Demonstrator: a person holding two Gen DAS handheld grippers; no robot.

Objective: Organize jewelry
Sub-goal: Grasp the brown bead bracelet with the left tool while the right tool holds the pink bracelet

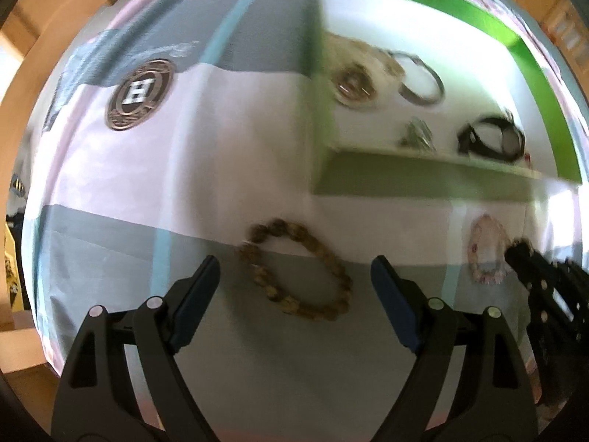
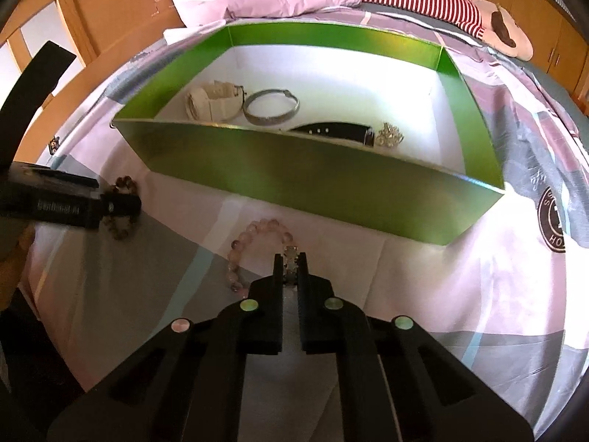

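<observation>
- The pink bead bracelet point(image 2: 257, 246) is a loop of pale, glossy round beads with one silvery link; it lies on the patterned bedsheet point(image 2: 423, 294) just in front of the green box point(image 2: 313, 176).
- The right gripper point(image 2: 291, 267) is pinched tight on that silvery link, its jaws nearly together.
- The brown bead bracelet point(image 1: 294, 270) is a loop of darker, rough-textured beads, lying flat on the sheet beside the pink one.
- The left gripper point(image 1: 294, 276) hangs above the brown loop with its jaws spread wide and nothing held.
- Inside the white-floored box lie a cream watch point(image 2: 211, 103), a silver bangle point(image 2: 271, 107), a black strap watch point(image 2: 335, 130) and a small sparkly brooch point(image 2: 390, 136).
</observation>
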